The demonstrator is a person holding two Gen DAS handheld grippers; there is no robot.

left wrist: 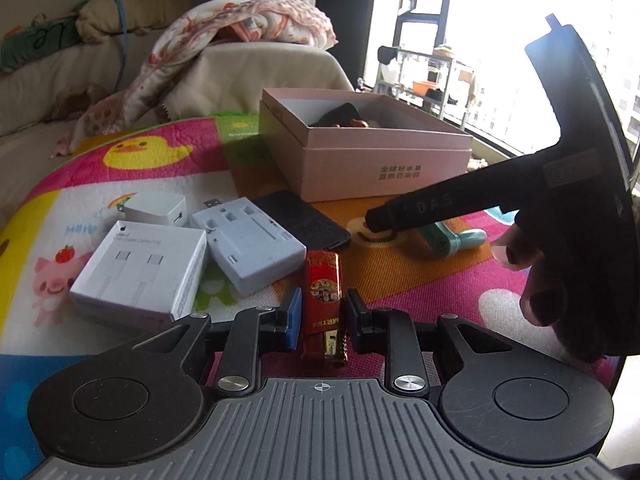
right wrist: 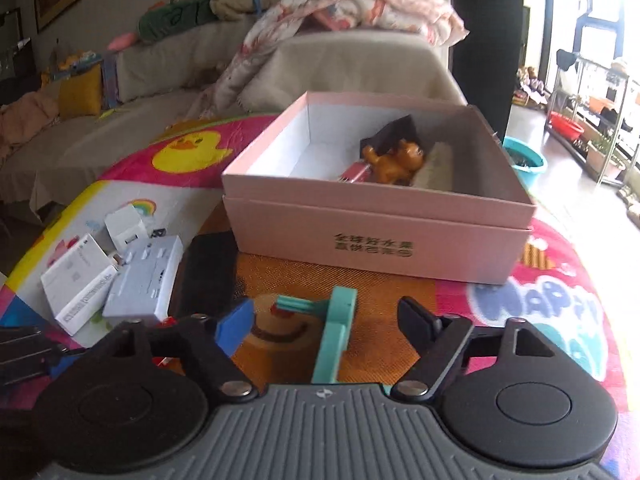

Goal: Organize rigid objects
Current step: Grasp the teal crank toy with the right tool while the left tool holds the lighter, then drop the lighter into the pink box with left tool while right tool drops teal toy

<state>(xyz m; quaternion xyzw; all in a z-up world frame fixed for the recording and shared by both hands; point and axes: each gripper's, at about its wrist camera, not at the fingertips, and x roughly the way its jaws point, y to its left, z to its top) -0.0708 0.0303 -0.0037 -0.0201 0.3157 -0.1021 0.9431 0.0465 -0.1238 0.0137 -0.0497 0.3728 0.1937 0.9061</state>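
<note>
My left gripper (left wrist: 322, 316) is shut on a red lighter (left wrist: 322, 284) that lies lengthwise between its pads on the colourful mat. A teal T-shaped tool (right wrist: 338, 312) lies on the orange patch between the jaws of my right gripper (right wrist: 326, 322); the pads stand apart from it, so it is open. From the left wrist view, a hand holds that gripper's black finger (left wrist: 420, 210) over the teal tool (left wrist: 460, 238). Just behind stands an open pink box (right wrist: 376, 240) holding an orange toy figure (right wrist: 396, 160), a black piece and a red item.
Left of the lighter lie a white cable box (left wrist: 140, 276), a pale blue hub (left wrist: 248, 244), a white charger (left wrist: 156, 208) and a black flat case (left wrist: 304, 220). A sofa with a blanket (right wrist: 360, 0) is behind. A teal basin (right wrist: 524, 160) sits on the floor at the right.
</note>
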